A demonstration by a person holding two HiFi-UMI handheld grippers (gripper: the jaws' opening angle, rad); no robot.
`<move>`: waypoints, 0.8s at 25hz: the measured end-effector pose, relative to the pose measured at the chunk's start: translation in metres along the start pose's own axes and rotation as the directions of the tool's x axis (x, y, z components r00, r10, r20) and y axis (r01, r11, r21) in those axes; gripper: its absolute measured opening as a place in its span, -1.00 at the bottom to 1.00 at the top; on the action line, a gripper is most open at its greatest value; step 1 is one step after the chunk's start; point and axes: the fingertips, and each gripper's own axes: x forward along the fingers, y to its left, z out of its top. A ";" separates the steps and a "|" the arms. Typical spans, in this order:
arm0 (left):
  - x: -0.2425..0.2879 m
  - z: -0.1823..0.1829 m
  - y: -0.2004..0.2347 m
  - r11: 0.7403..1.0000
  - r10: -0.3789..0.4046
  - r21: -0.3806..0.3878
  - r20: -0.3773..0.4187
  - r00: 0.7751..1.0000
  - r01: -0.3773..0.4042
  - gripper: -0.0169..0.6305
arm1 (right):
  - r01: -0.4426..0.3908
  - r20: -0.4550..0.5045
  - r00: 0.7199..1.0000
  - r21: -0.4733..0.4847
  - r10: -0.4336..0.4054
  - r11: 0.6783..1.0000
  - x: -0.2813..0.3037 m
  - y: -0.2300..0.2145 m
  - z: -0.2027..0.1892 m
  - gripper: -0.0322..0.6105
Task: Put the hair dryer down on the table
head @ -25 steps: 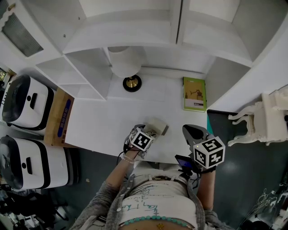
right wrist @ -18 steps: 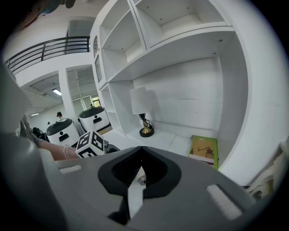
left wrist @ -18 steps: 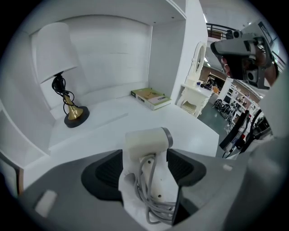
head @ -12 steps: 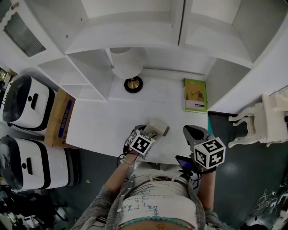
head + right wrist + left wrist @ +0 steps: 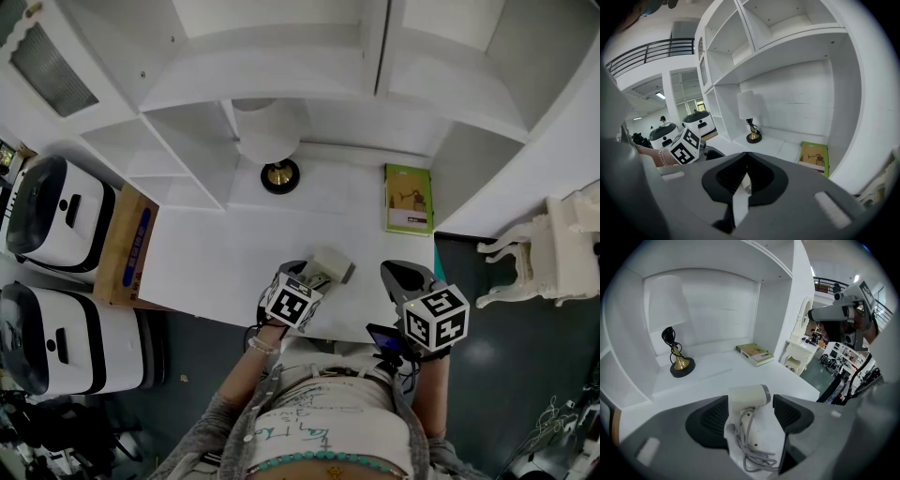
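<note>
A white hair dryer [image 5: 749, 401] with its grey cord bundled on the handle sits between the jaws of my left gripper [image 5: 750, 405], which is shut on it. In the head view the hair dryer [image 5: 329, 266] pokes out ahead of the left gripper [image 5: 309, 277], over the front part of the white table [image 5: 216, 253]. Whether it touches the tabletop I cannot tell. My right gripper [image 5: 401, 277] hovers at the table's front right corner. Its jaws [image 5: 744, 174] are shut, pads together, with nothing held.
At the back of the table stands a lamp with a brass base [image 5: 279, 175] and, to the right, a green book [image 5: 408, 199]. White shelving rises behind and left. A cardboard box [image 5: 125, 246] and two white machines [image 5: 52, 206] are left; a white chair [image 5: 548, 248] is right.
</note>
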 end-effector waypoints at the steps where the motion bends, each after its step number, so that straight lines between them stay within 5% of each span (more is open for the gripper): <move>1: -0.002 0.001 -0.001 1.000 -0.003 -0.006 0.005 1.000 0.003 -0.03 | -0.001 -0.002 1.000 -0.001 0.001 1.000 0.000 0.000 0.000 -0.81; 10: -0.017 0.013 -0.005 0.998 -0.024 -0.051 0.085 0.996 0.029 -0.03 | -0.010 -0.008 1.000 -0.002 0.010 1.000 0.003 0.003 -0.001 -0.81; 20: -0.029 0.028 -0.024 0.998 -0.065 -0.005 0.149 0.987 0.067 -0.13 | -0.018 -0.012 1.000 -0.013 0.017 1.000 0.005 0.007 0.000 -0.81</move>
